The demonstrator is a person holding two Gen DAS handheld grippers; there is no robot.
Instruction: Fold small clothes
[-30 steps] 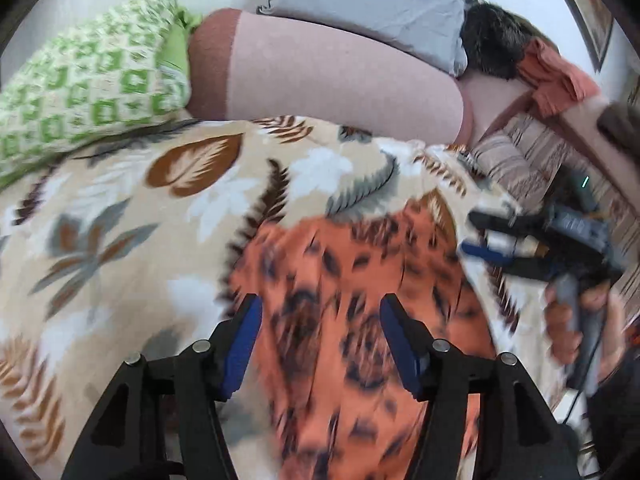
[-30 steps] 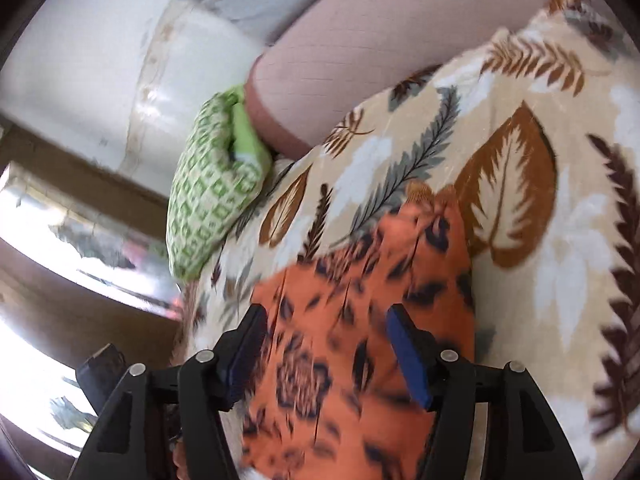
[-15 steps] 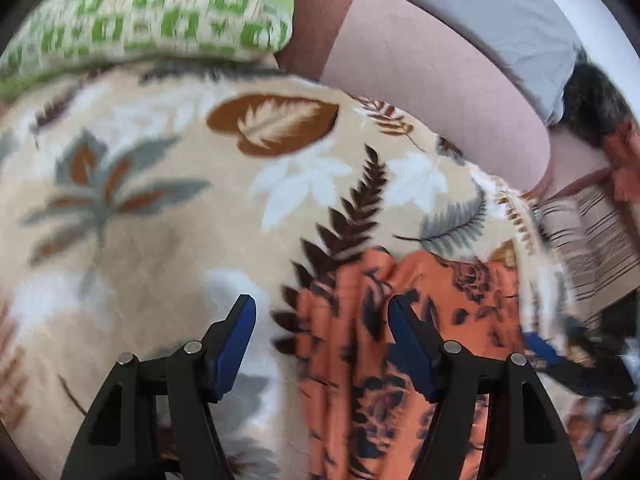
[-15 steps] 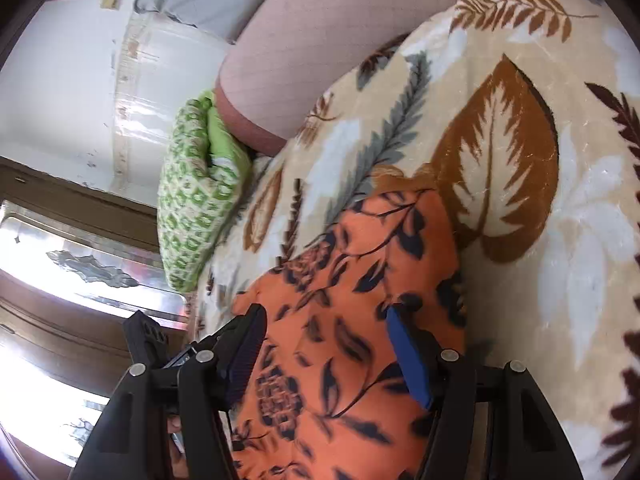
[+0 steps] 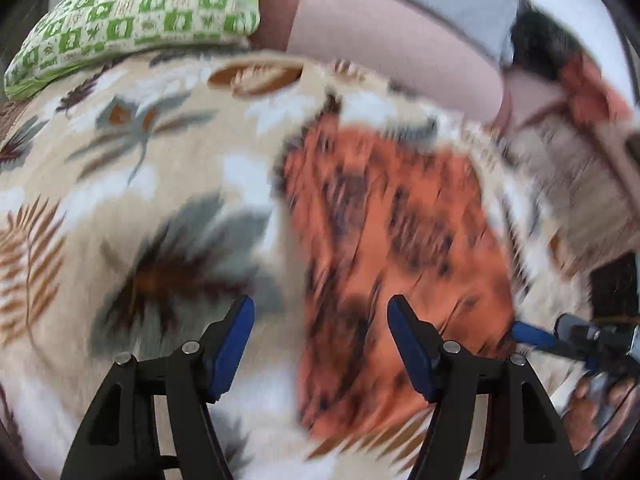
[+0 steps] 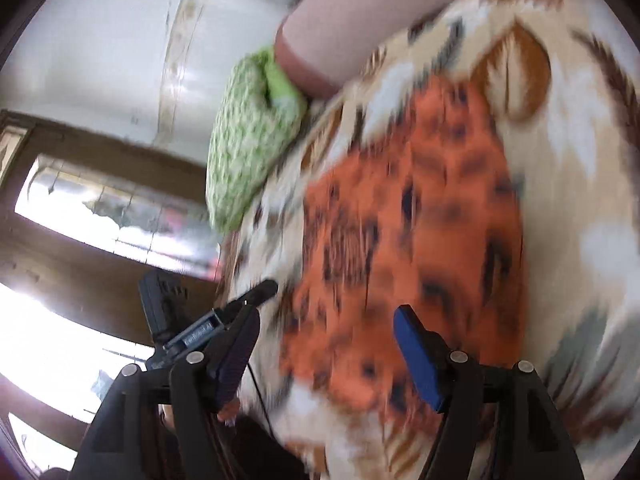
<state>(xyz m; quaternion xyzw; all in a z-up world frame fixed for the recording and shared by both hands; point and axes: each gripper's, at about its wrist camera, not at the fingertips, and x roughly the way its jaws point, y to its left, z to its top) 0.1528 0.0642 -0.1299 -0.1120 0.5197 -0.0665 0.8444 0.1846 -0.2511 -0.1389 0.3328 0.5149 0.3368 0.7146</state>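
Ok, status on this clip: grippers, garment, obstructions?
Left gripper open, empty. Right gripper open, empty. Orange garment flat on leaf blanket, ungrasped. Nothing blocking.

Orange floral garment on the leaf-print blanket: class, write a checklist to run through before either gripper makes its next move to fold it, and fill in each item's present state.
1. Left gripper open, holding nothing: ok.
2. Right gripper open, holding nothing: ok.
3. Orange floral cloth garment lies spread on the leaf-print fleece blanket: ok.
4. Nothing lies on top of the garment: ok.
5. Garment edges and corners sharp enough to pick a grasp point: cannot tell, both views are blurred.
6. Green patterned pillow apart from the garment: ok.
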